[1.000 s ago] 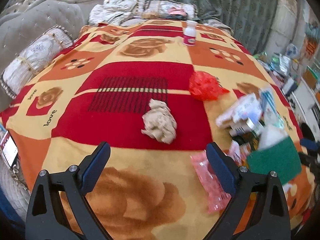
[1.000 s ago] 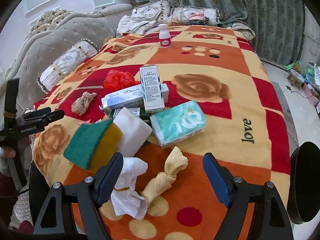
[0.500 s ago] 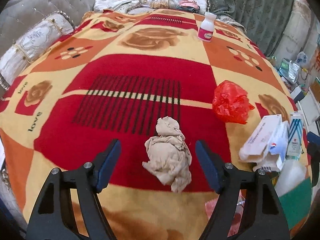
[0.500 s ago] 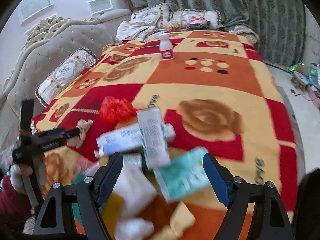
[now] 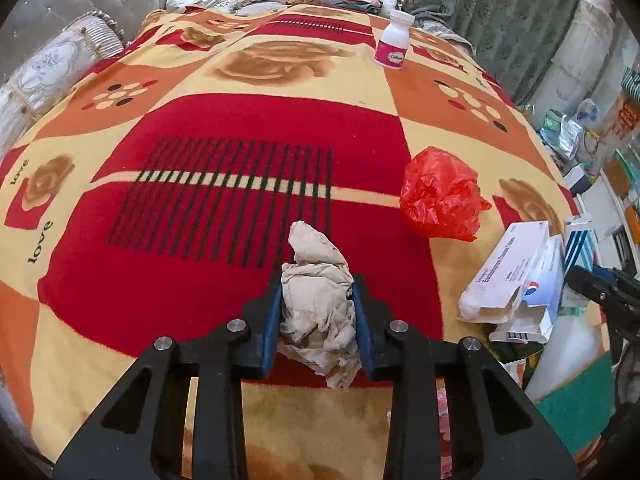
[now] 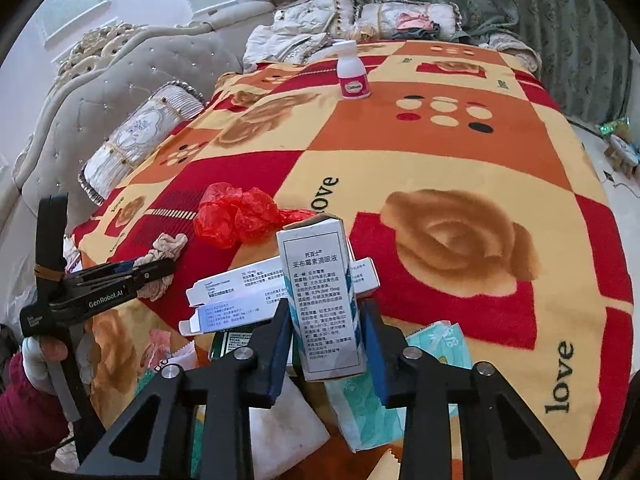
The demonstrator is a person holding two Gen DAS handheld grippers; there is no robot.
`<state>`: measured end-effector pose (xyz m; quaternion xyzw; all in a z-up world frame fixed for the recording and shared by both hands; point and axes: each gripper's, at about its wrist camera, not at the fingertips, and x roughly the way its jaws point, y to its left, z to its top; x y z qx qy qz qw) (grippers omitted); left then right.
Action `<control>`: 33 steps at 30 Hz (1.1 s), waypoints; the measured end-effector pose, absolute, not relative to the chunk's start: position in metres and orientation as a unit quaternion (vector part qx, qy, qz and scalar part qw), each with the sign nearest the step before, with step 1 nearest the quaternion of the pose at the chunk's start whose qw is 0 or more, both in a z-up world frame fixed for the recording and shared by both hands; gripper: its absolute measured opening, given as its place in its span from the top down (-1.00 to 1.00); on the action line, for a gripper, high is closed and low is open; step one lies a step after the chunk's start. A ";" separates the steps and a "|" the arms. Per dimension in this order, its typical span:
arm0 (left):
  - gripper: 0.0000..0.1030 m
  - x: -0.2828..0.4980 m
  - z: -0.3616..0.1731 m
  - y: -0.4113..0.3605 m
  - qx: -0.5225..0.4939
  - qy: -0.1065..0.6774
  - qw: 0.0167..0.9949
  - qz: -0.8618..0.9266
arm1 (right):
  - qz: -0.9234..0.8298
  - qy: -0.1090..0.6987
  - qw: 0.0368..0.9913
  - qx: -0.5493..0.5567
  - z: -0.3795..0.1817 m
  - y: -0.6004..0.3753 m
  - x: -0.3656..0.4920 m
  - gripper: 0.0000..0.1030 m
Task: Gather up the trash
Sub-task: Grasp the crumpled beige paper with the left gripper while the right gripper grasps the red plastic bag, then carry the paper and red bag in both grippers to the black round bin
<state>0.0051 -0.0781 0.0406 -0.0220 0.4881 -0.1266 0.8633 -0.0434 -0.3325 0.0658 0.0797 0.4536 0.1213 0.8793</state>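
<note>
A crumpled beige paper wad (image 5: pixel 316 304) lies on the red patch of the blanket. My left gripper (image 5: pixel 317 282) has its jaws closing, and both blue pads press on the wad's sides. In the right wrist view the left gripper (image 6: pixel 160 269) lies low at the left over the same wad (image 6: pixel 166 245). A white eye-drop box (image 6: pixel 324 300) stands upright on a pile of cartons. The jaws of my right gripper (image 6: pixel 326 310) are closing on it, pads against both its sides. A crumpled red plastic bag (image 5: pixel 440 196) (image 6: pixel 236 216) lies between the two.
A patterned blanket (image 5: pixel 224 120) covers the bed. A white pill bottle (image 6: pixel 352 76) stands far back. Flat medicine cartons (image 5: pixel 508 276), a tissue pack (image 6: pixel 436 340), a green sponge (image 5: pixel 576 420) and a white block (image 6: pixel 288 428) crowd the near right. Pillows (image 6: pixel 132 140) line the left.
Both grippers moved forward and their jaws narrowed from wide apart: the left now pinches the paper wad, the right now pinches the upright box.
</note>
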 end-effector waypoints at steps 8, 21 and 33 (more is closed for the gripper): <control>0.43 0.002 0.055 -0.064 -0.026 0.473 0.872 -0.121 | 0.102 0.412 0.903 0.063 0.103 -0.333 -0.037 -0.09; 0.43 -0.004 0.059 -0.053 -0.023 0.464 0.878 -0.114 | 0.204 0.540 0.817 -0.016 0.066 -0.214 0.089 -0.43; 0.43 -0.020 0.099 -0.083 -0.026 0.434 0.887 -0.153 | 0.207 0.466 0.860 -0.004 0.117 -0.250 0.042 0.37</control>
